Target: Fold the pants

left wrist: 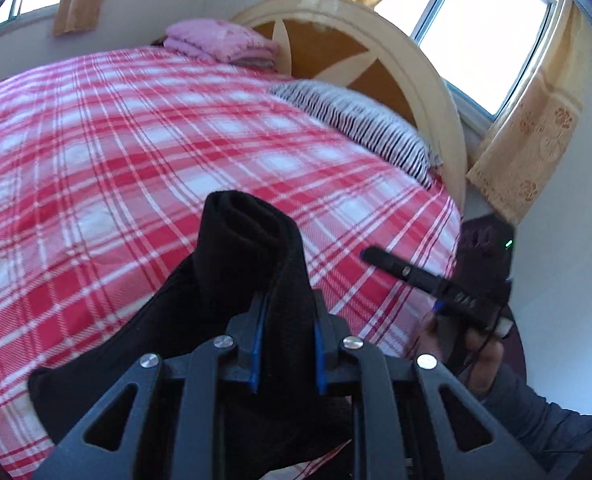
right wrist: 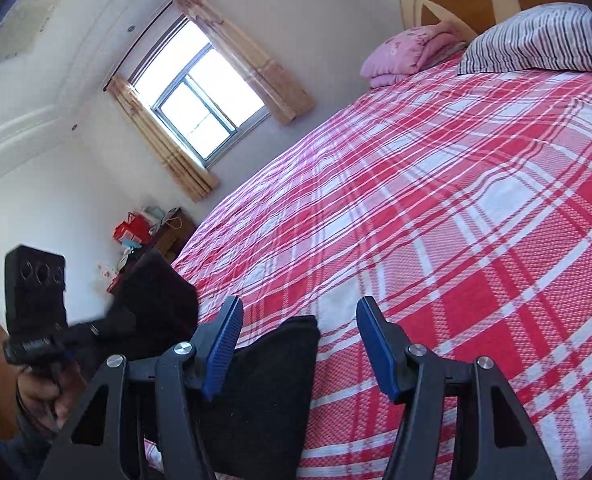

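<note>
The black pants [left wrist: 251, 264] are bunched in my left gripper [left wrist: 287, 320], which is shut on them and holds the fabric lifted above the red plaid bed [left wrist: 135, 160]; the rest hangs down to the near edge. In the right wrist view my right gripper [right wrist: 300, 320] is open and empty, its blue pads [right wrist: 223, 344] spread above a black corner of the pants [right wrist: 271, 376] lying on the bed [right wrist: 456, 220]. The left gripper with lifted fabric shows at the left of the right wrist view [right wrist: 95, 328]. The right gripper's body shows at the right of the left wrist view [left wrist: 448, 284].
A striped pillow [left wrist: 360, 128] and a folded pink blanket [left wrist: 219, 42] lie by the wooden headboard [left wrist: 376, 60]. Curtained windows [right wrist: 203, 92] are in the walls. A cluttered bedside cabinet [right wrist: 151, 232] stands beyond the bed's far side.
</note>
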{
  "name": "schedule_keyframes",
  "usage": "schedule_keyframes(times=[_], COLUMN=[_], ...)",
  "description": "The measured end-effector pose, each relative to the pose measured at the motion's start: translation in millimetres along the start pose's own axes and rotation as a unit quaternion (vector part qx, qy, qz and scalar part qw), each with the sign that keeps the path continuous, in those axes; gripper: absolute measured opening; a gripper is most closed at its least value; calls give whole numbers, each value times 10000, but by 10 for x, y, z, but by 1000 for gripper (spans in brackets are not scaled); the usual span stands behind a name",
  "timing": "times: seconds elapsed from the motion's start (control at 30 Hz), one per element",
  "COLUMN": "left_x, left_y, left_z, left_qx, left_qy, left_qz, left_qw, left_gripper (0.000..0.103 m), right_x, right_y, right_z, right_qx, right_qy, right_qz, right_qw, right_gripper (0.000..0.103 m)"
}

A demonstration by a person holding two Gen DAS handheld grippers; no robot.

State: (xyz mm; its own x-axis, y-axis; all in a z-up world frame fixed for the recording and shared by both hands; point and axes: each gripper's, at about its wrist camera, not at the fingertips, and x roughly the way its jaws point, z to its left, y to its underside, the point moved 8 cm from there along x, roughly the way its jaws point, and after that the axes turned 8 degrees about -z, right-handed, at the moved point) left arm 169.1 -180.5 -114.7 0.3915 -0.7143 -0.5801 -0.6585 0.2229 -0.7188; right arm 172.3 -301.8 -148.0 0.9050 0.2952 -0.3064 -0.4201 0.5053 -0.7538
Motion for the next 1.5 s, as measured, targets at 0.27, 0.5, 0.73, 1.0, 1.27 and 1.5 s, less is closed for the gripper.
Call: schedule_keyframes(times=[0.27,0.5,0.73,1.0,1.27,1.5], left_x=[488,241,-491,-711,-632,-572], left_y=[335,273,274,681,911,1033], left_z=[-148,-467,-35,785,1050,1079], left_qx=[278,710,1040,274,-57,-117], left_qy=[-202,20,-1173,-1981,-2198,-2217], left_qz=[521,209,-744,-703,-549,-423], left_qw=[9981,9973,9848,9773,9740,9741], left_gripper=[22,33,67,70,80,96], right_x=[38,-18,-120,121,-17,19], right_y=[38,0,35,736,798,798], right_z=[-21,50,575,1093,698,393], right_qx=[-43,-260,-1288,-2657,-2832,-2654], right_qy=[68,79,167,231,1013,1360], right_qz=[76,31,202,1134,1515,1839], right_qw=[9999,9996,9913,9571,9416,9366], right_gripper=[61,61,61,47,26,26])
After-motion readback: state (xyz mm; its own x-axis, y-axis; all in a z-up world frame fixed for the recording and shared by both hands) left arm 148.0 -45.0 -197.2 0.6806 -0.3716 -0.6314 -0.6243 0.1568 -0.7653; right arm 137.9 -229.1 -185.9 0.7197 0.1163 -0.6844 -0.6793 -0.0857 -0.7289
